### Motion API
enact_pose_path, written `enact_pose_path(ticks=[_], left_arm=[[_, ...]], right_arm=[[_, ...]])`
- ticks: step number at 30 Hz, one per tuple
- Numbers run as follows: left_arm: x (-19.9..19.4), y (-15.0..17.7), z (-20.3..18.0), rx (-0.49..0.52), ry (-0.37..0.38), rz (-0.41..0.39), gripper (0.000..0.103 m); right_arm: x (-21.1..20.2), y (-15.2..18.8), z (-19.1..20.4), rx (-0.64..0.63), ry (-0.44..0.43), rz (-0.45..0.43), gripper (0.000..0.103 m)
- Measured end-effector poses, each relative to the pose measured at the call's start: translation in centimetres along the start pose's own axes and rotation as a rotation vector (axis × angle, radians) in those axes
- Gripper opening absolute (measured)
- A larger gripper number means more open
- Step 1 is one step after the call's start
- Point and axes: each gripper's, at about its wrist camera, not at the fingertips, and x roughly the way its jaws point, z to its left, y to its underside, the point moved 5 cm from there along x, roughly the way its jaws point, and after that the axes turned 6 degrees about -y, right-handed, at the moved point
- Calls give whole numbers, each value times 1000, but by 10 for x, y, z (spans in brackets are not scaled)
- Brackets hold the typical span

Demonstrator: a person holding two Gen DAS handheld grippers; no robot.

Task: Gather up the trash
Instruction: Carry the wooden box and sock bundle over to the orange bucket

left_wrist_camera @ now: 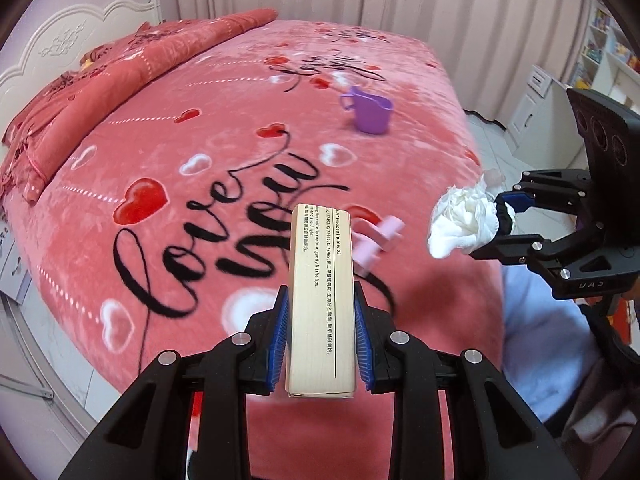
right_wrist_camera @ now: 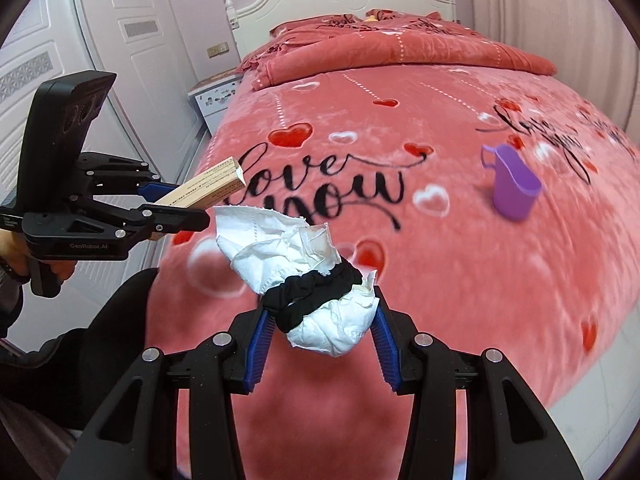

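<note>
Beige box [left_wrist_camera: 322,300] between left tongs [left_wrist_camera: 321,340]

Tan printed box [left_wrist_camera: 322,300] was held lengthwise, clear of the bed. Crumpled white tissue [right_wrist_camera: 296,256], banded by black scrunchie [right_wrist_camera: 316,286], was likewise aloft.

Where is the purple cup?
The purple plastic cup sits on the pink heart-print blanket, upper right in both views, beside black cursive lettering.
</note>
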Motion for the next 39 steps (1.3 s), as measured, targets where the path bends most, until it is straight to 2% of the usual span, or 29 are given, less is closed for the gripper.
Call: enact_pose_path(ticks=[9, 17, 26, 39], left_arm=[[-16, 16, -61, 90, 52, -8, 31], [-17, 13, -126, 198, 114, -23, 31], [-9, -13, -214, 367, 208, -46, 31], [3, -37, -344, 625, 364, -56, 31]], right_arm=[[-45, 53, 11, 76, 30, -45, 46], [-90, 90, -1, 145, 88, -102, 46], [-161, 141, -43, 277, 217, -185, 46], [-260, 237, -104, 492, 431, -264, 46]])
